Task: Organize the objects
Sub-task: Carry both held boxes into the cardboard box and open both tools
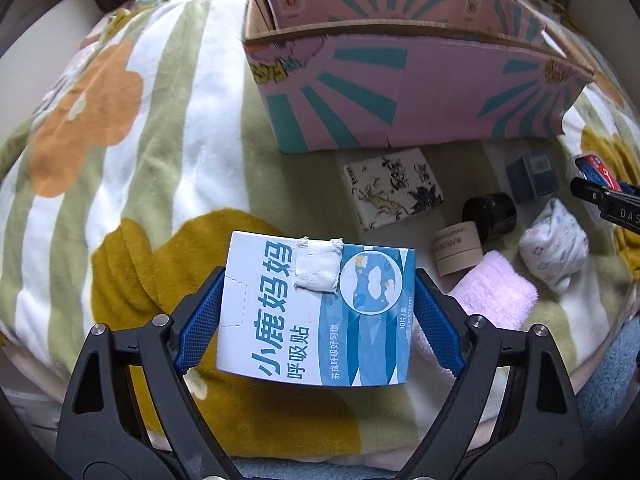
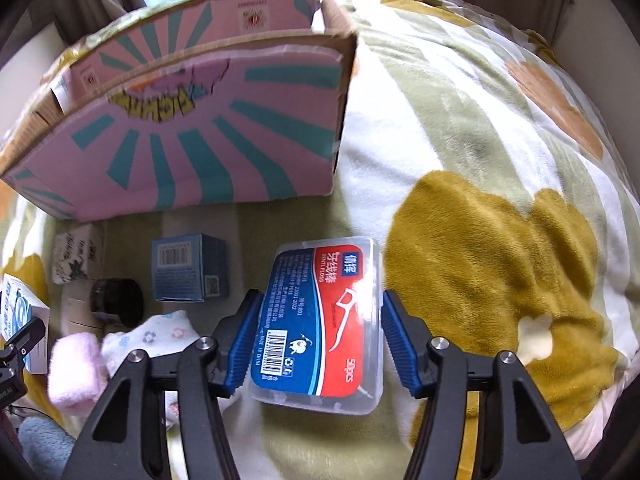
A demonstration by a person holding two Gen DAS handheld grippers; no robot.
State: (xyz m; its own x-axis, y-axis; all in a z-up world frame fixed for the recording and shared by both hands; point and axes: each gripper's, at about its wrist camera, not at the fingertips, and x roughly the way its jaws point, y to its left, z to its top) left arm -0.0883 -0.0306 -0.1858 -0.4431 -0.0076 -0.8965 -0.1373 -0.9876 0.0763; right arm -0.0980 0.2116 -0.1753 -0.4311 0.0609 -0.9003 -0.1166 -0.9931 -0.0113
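Note:
My left gripper [image 1: 318, 308] is shut on a blue-and-white carton [image 1: 316, 312] with Chinese print, held above the flowered blanket. My right gripper [image 2: 318, 332] is shut on a clear plastic dental floss box [image 2: 320, 324] with a red and blue label. A pink cardboard box [image 1: 400, 92] with teal rays stands open-topped at the back; it also shows in the right wrist view [image 2: 192, 136]. The right gripper's tip and floss box show at the left view's right edge [image 1: 600, 196].
On the blanket in front of the box lie a white patterned box [image 1: 394, 188], a black jar [image 1: 490, 216], a beige jar [image 1: 458, 248], a dark blue carton [image 1: 532, 178], a pink rolled cloth [image 1: 496, 294] and a white floral sock roll [image 1: 556, 240].

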